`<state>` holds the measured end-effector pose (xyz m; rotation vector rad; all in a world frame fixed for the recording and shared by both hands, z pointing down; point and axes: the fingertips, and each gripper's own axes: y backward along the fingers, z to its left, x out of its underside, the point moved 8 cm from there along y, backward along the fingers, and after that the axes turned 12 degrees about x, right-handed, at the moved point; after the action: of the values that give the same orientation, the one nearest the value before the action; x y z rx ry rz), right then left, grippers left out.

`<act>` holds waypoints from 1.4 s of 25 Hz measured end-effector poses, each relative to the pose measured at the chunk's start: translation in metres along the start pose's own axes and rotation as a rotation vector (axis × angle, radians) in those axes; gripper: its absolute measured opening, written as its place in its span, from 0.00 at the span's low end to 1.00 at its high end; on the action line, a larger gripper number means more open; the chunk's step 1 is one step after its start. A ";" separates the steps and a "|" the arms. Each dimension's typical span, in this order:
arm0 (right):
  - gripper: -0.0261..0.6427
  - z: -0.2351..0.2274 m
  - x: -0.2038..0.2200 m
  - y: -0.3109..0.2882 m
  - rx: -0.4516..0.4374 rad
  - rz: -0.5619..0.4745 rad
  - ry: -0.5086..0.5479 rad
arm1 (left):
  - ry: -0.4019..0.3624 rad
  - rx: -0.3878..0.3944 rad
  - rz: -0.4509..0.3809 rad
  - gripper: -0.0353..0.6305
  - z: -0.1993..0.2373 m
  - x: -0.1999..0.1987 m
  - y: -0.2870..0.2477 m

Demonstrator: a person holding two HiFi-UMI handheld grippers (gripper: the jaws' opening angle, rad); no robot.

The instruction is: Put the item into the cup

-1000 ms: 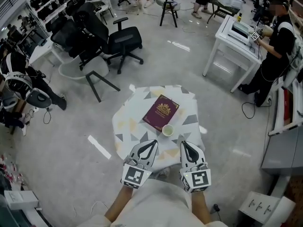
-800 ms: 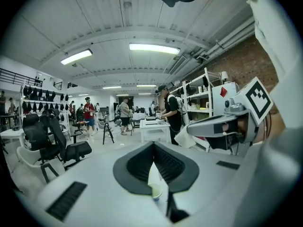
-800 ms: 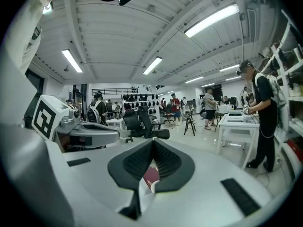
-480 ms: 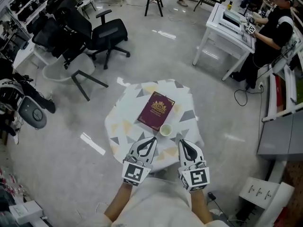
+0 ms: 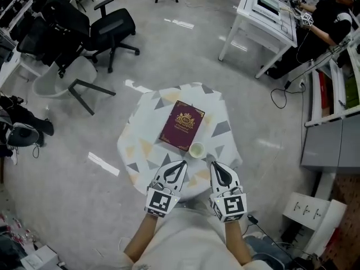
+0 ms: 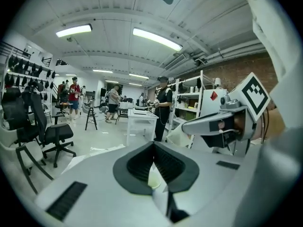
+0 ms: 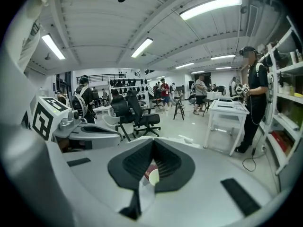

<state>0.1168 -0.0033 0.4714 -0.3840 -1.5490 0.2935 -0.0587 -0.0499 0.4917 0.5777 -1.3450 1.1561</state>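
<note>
A small round table (image 5: 143, 148) with a triangle-patterned cloth stands in the middle of the head view. A maroon book (image 5: 181, 125) with a gold crest lies flat on it. A small pale cup (image 5: 197, 149) stands upright just off the book's near right corner. My left gripper (image 5: 181, 164) and right gripper (image 5: 213, 165) hover side by side over the table's near edge, both shut and empty. The cup sits slightly beyond and between their tips. It shows through the shut jaws as the cup (image 6: 154, 176) in the left gripper view and the cup (image 7: 153, 175) in the right gripper view. I see no other loose item.
Black office chairs (image 5: 112, 30) and a tipped white chair (image 5: 62, 80) stand at the far left. A white desk (image 5: 264, 16) with a person (image 5: 332, 10) at it is far right. Grey shelving (image 5: 332, 134) runs along the right. A cable (image 5: 278, 97) lies on the floor.
The head view has drifted, so the table and surroundings sit a little higher and further left in the frame. Both grippers stay shut at the table's near edge.
</note>
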 end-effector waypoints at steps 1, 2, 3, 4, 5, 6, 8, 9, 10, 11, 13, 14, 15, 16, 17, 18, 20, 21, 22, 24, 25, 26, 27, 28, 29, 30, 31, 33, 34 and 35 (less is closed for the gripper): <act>0.05 0.000 0.003 -0.003 0.007 0.012 -0.002 | 0.002 0.014 0.002 0.07 0.002 0.003 -0.002; 0.05 0.001 0.006 -0.005 0.014 0.025 -0.002 | 0.004 0.028 0.006 0.07 0.004 0.006 -0.004; 0.05 0.002 0.009 -0.008 0.021 0.037 -0.003 | 0.007 0.040 0.010 0.07 0.006 0.009 -0.005; 0.05 0.003 0.012 -0.010 0.028 0.048 -0.003 | 0.011 0.050 0.016 0.07 0.009 0.012 -0.007; 0.05 0.004 0.014 -0.012 0.034 0.059 -0.004 | 0.017 0.059 0.022 0.07 0.011 0.016 -0.008; 0.05 0.005 0.016 -0.015 0.040 0.068 -0.004 | 0.022 0.067 0.028 0.07 0.014 0.019 -0.009; 0.05 0.008 0.020 -0.019 0.052 0.084 -0.004 | 0.032 0.083 0.039 0.07 0.018 0.026 -0.012; 0.05 0.009 0.022 -0.020 0.056 0.092 -0.003 | 0.038 0.092 0.044 0.07 0.020 0.028 -0.014; 0.05 0.010 0.024 -0.022 0.061 0.099 -0.002 | 0.043 0.100 0.049 0.07 0.021 0.031 -0.015; 0.05 0.011 0.026 -0.024 0.066 0.106 -0.003 | 0.047 0.109 0.054 0.07 0.022 0.033 -0.016; 0.05 0.014 0.032 -0.027 0.077 0.119 -0.008 | 0.052 0.123 0.066 0.07 0.024 0.039 -0.018; 0.05 0.015 0.035 -0.028 0.082 0.126 -0.012 | 0.052 0.128 0.072 0.07 0.026 0.041 -0.019; 0.05 0.015 0.038 -0.030 0.086 0.133 -0.017 | 0.051 0.131 0.079 0.07 0.027 0.044 -0.020; 0.05 0.016 0.040 -0.031 0.088 0.139 -0.020 | 0.049 0.131 0.088 0.07 0.028 0.046 -0.021; 0.05 0.016 0.043 -0.032 0.087 0.145 -0.023 | 0.047 0.131 0.096 0.07 0.029 0.048 -0.023; 0.05 0.016 0.046 -0.034 0.084 0.152 -0.023 | 0.046 0.130 0.104 0.07 0.030 0.051 -0.024; 0.05 0.016 0.050 -0.038 0.072 0.164 -0.021 | 0.052 0.124 0.114 0.07 0.032 0.055 -0.027; 0.05 0.015 0.052 -0.041 0.065 0.169 -0.019 | 0.055 0.120 0.118 0.07 0.033 0.058 -0.029; 0.05 0.015 0.054 -0.044 0.056 0.172 -0.018 | 0.057 0.115 0.123 0.07 0.033 0.060 -0.030; 0.05 0.014 0.058 -0.049 0.034 0.177 -0.016 | 0.061 0.102 0.130 0.07 0.034 0.063 -0.033; 0.05 0.013 0.059 -0.052 0.021 0.180 -0.014 | 0.062 0.094 0.133 0.07 0.034 0.065 -0.035; 0.05 0.012 0.061 -0.055 0.006 0.184 -0.012 | 0.064 0.085 0.136 0.07 0.034 0.066 -0.036; 0.05 0.011 0.063 -0.057 -0.009 0.188 -0.010 | 0.067 0.077 0.140 0.07 0.034 0.067 -0.038; 0.05 0.009 0.064 -0.060 -0.025 0.192 -0.008 | 0.070 0.068 0.144 0.07 0.033 0.068 -0.040; 0.05 0.008 0.065 -0.063 -0.041 0.197 -0.006 | 0.075 0.059 0.149 0.07 0.033 0.069 -0.042; 0.05 0.006 0.067 -0.066 -0.055 0.201 -0.005 | 0.080 0.051 0.153 0.07 0.033 0.070 -0.044; 0.05 0.004 0.067 -0.070 -0.067 0.204 -0.003 | 0.084 0.042 0.157 0.07 0.033 0.071 -0.046; 0.05 -0.001 0.069 -0.077 -0.089 0.209 0.001 | 0.090 0.026 0.164 0.07 0.033 0.073 -0.052; 0.05 -0.003 0.069 -0.081 -0.100 0.211 0.003 | 0.093 0.017 0.168 0.07 0.034 0.074 -0.054; 0.05 -0.005 0.070 -0.084 -0.111 0.213 0.004 | 0.096 0.009 0.170 0.07 0.034 0.075 -0.056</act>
<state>0.1170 -0.0504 0.5698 -0.6384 -1.5265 0.3729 -0.0365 -0.0782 0.5847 0.4143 -1.3258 1.3121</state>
